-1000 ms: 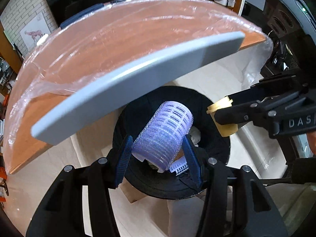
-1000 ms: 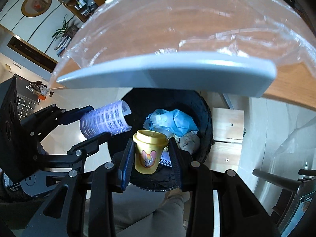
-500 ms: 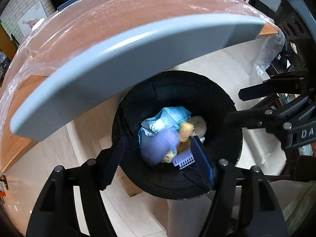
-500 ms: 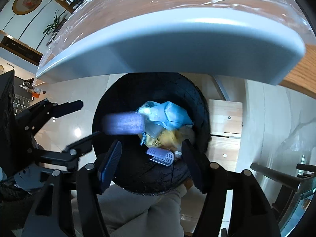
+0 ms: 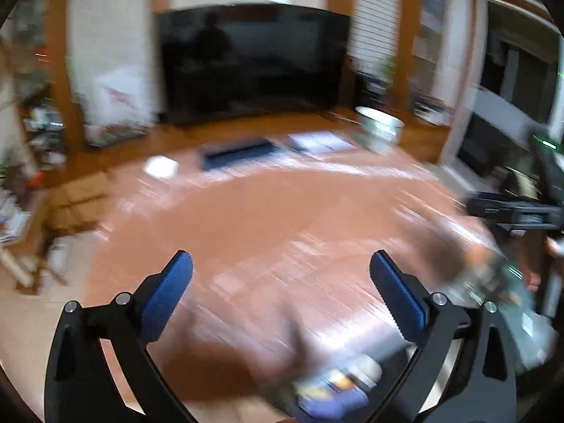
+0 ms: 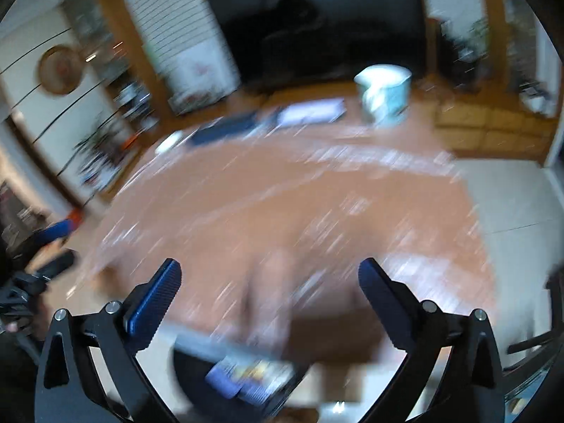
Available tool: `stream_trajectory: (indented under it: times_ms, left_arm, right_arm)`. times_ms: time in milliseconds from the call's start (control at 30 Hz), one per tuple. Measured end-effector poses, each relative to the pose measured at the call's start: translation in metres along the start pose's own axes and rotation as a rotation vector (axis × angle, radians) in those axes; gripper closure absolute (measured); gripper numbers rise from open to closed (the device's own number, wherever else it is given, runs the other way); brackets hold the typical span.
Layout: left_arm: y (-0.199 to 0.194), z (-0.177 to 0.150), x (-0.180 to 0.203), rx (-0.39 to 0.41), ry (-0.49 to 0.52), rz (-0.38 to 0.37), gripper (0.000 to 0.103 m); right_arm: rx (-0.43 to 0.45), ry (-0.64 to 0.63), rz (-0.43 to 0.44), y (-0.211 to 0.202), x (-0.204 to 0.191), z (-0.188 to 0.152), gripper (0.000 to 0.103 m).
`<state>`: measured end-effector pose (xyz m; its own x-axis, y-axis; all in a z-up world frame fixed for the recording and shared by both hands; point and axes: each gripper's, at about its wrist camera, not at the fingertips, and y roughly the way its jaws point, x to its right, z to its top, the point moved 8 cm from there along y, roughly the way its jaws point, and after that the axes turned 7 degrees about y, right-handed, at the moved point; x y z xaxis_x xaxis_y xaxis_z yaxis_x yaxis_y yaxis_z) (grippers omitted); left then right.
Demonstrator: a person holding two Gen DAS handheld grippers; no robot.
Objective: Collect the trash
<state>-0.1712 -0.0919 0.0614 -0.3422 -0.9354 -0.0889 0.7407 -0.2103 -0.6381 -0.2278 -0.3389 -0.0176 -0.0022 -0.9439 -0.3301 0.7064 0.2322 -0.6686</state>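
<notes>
Both wrist views are heavily smeared by motion, so we can read only the larger shapes. In the left wrist view, the left gripper (image 5: 281, 275) has its blue-padded fingers (image 5: 165, 294) spreading wide apart, with nothing between them. Beyond them lies a reddish-brown table (image 5: 268, 218) under a glossy clear covering. At its far edge we make out a dark flat object (image 5: 239, 149), a pale sheet (image 5: 319, 141), a small white item (image 5: 162, 167) and a light-coloured cup (image 5: 380, 128) (its detail is lost to blur). A large black screen (image 5: 252, 60) fills the wall behind.

The trash, a blur of blue, purple and yellow scraps (image 5: 331, 393), sits low in this view, below the table's near edge; the bin's rim is not clear here.

The right wrist view shows more: the dark round bin (image 6: 190, 377) appears between the fingers at the bottom, holding the same coloured scraps (image 6: 246, 377). The right gripper (image 6: 269, 276) is likewise opening wide and carries nothing.

Each view catches the other tool at its margin: the right gripper's dark arm (image 5: 511, 209) at the right edge of the left view, the left gripper's blue tip (image 6: 56, 231) at the left edge of the right view.
</notes>
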Motion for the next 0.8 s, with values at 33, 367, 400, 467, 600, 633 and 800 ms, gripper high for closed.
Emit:
stream_trajectory:
  times_ms: [33,367,400,467,600,633,800]
  left_arm:
    - [0.015,0.009,-0.018,0.007,-0.029,0.042,0.002]
    - [0.146,0.033,-0.115,-0.111,-0.136,0.197,0.002]
    - [0.153,0.032,-0.119,-0.123,-0.137,0.205,0.002]
    - [0.171,0.029,-0.129,-0.152,-0.141,0.214,0.002]
    - [0.189,0.025,-0.143,-0.181,-0.161,0.226,0.002]
    - [0.192,0.024,-0.145,-0.187,-0.168,0.230,0.002]
    - [0.206,0.019,-0.153,-0.211,-0.194,0.226,0.002]
  right_arm:
    - [0.030,0.003,-0.038,0.012,0.011,0.016,0.004]
    - [0.020,-0.009,-0.269,0.125,0.088,0.082,0.004]
    - [0.014,-0.009,-0.276,0.132,0.091,0.086,0.004]
    - [0.000,-0.006,-0.289,0.144,0.097,0.092,0.004]
    - [-0.014,-0.013,-0.309,0.155,0.102,0.096,0.004]
    - [-0.018,-0.011,-0.313,0.158,0.105,0.098,0.004]
    - [-0.029,-0.003,-0.319,0.168,0.107,0.097,0.004]
